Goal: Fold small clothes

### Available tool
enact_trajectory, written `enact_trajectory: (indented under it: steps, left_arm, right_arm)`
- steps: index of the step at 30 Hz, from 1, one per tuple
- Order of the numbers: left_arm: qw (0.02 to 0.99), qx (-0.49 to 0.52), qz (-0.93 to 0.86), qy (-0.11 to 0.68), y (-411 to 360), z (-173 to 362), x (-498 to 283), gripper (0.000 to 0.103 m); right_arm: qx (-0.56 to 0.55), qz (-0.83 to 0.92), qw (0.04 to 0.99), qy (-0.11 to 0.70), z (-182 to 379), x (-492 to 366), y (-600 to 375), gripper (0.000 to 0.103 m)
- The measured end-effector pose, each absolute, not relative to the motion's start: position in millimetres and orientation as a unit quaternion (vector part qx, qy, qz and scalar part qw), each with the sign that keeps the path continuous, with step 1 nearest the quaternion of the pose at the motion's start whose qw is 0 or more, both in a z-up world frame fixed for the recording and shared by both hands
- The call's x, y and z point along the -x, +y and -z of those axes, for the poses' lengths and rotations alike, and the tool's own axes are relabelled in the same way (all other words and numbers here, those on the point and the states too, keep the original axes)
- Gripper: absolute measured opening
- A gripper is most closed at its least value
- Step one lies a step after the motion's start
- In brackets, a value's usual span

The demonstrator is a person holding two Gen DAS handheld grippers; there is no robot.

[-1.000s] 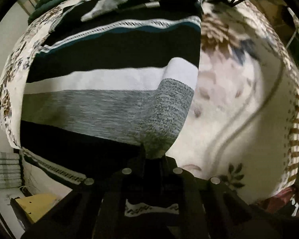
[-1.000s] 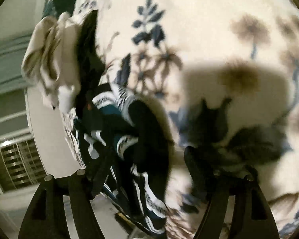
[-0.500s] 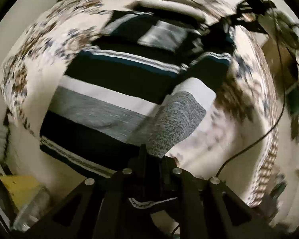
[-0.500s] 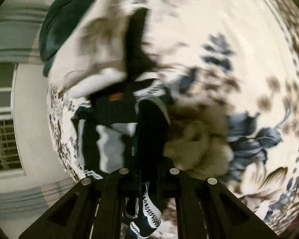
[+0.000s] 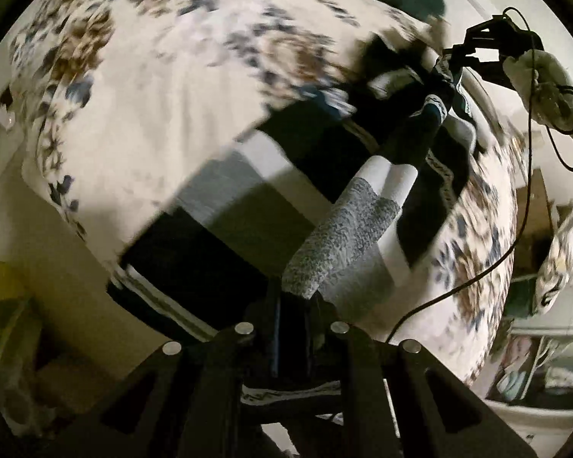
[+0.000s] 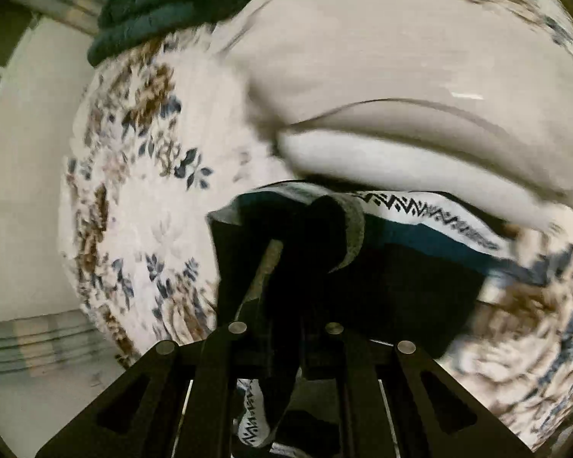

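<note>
Knit fabric, grey-flecked, fills the jaws of the left gripper (image 5: 292,305), which are clamped together on the striped sweater (image 5: 248,206) at its grey band; the right gripper (image 6: 286,328) is likewise closed on a dark edge of the same garment near its zigzag trim (image 6: 431,210). Compared with one second ago, when the sweater lay spread flat and the right jaws stood apart, one side now rises off the bedspread as a taut rolled ridge running between the two grippers, seen in the left wrist view reaching the right gripper (image 5: 481,47) at upper right. This suggests a lengthwise fold in progress (the lifted side being carried over the flat body), with the lay-down not yet done. Motion blur hides finer detail. Beneath lies the floral bedspread (image 5: 152,87), cream with brown and blue sprays; a cable (image 5: 515,244) trails across its right side. Beyond the sweater in the right wrist view sits a pale folded garment (image 6: 420,152), and farther off a dark green blanket (image 6: 160,11) against the wall.
</note>
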State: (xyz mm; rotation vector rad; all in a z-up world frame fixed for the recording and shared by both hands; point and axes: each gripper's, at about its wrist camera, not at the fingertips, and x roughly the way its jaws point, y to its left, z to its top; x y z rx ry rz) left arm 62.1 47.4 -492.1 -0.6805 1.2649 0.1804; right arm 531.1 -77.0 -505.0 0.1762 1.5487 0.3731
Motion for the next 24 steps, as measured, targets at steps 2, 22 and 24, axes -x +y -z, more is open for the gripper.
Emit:
enact_trajectory:
  steps: [2, 22, 24]
  left_arm:
    - [0.745, 0.321, -0.087, 0.579, 68, 505, -62, 0.007]
    - [0.689, 0.348, -0.097, 0.628, 167, 548, -17, 0.064]
    - [0.694, 0.351, -0.087, 0.622, 158, 550, -25, 0.066]
  right_arm:
    - [-0.065, -0.159, 0.694, 0.700, 524, -534, -38, 0.010]
    - [-0.048, -0.195, 0.628, 0.752, 544, -355, -73, 0.064]
    - [-0.062, -0.182, 0.614, 0.765, 559, -312, -97, 0.065]
